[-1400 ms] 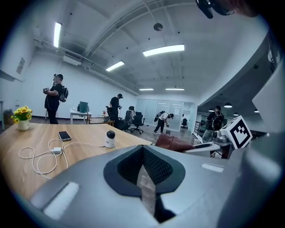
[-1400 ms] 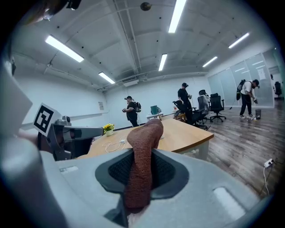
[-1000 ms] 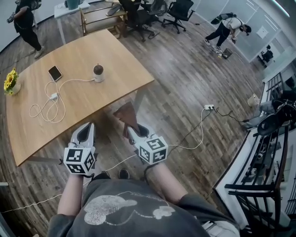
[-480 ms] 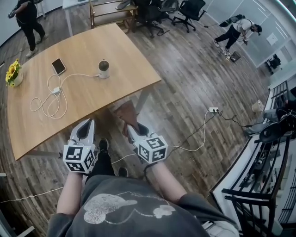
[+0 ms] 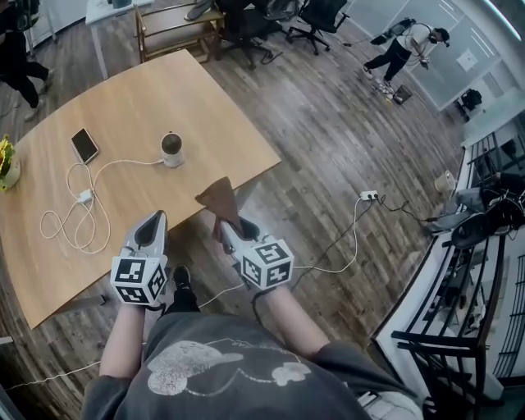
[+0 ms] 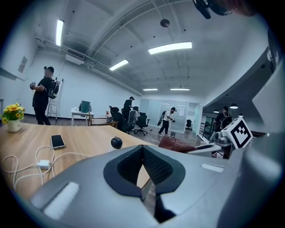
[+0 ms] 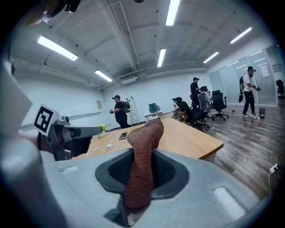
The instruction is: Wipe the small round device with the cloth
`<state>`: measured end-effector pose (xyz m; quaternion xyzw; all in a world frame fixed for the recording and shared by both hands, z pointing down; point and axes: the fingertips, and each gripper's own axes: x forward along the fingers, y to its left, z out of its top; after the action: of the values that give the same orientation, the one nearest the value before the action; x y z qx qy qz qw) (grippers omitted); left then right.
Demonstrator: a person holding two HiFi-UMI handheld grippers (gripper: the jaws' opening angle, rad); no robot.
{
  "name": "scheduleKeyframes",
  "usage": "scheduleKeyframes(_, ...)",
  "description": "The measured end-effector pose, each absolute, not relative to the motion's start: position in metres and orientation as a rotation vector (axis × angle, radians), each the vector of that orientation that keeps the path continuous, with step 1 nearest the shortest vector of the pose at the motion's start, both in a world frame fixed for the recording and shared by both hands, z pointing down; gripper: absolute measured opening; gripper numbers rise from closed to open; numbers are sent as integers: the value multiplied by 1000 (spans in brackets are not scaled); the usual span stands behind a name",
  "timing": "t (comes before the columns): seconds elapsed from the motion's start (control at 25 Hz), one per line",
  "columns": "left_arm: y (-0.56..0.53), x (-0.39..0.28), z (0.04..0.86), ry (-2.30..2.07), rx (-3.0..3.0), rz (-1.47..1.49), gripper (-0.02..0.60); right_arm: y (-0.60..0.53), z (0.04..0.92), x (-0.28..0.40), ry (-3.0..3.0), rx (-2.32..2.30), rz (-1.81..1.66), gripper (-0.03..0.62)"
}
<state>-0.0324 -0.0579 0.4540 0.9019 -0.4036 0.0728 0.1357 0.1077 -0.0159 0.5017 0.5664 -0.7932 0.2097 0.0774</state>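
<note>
The small round device (image 5: 171, 148), dark on top with a white base, stands on the wooden table (image 5: 123, 98), well ahead of both grippers. It shows as a dark ball (image 6: 116, 142) in the left gripper view. My right gripper (image 5: 223, 223) is shut on a brown cloth (image 5: 220, 197), which sticks up past the jaws to the table's near edge. In the right gripper view the cloth (image 7: 143, 147) hangs between the jaws. My left gripper (image 5: 153, 218) is shut on nothing, over the table's near edge, left of the right one.
A phone (image 5: 84, 145) and a coiled white cable with a charger (image 5: 85, 197) lie left of the device. Yellow flowers (image 5: 4, 160) stand at the table's left end. Office chairs (image 5: 246, 25) are beyond the table. A power strip (image 5: 368, 195) lies on the floor at right.
The table has come nearer and slid left in the head view. The cloth tip now overlaps its near edge. Both grippers hold the same pose and state.
</note>
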Motion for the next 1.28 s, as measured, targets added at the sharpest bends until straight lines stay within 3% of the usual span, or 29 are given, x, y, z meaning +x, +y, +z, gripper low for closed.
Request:
scheduleKeyframes(0.88, -207, -60, 468, -1065, 2587, 190, 18, -192, 515, 25, -2350, 1474, 616, 80)
scheduleKeyframes(1.28, -224, -61, 481, -1083, 2560, 212, 18, -224, 539, 34, -2262, 1455, 643, 80)
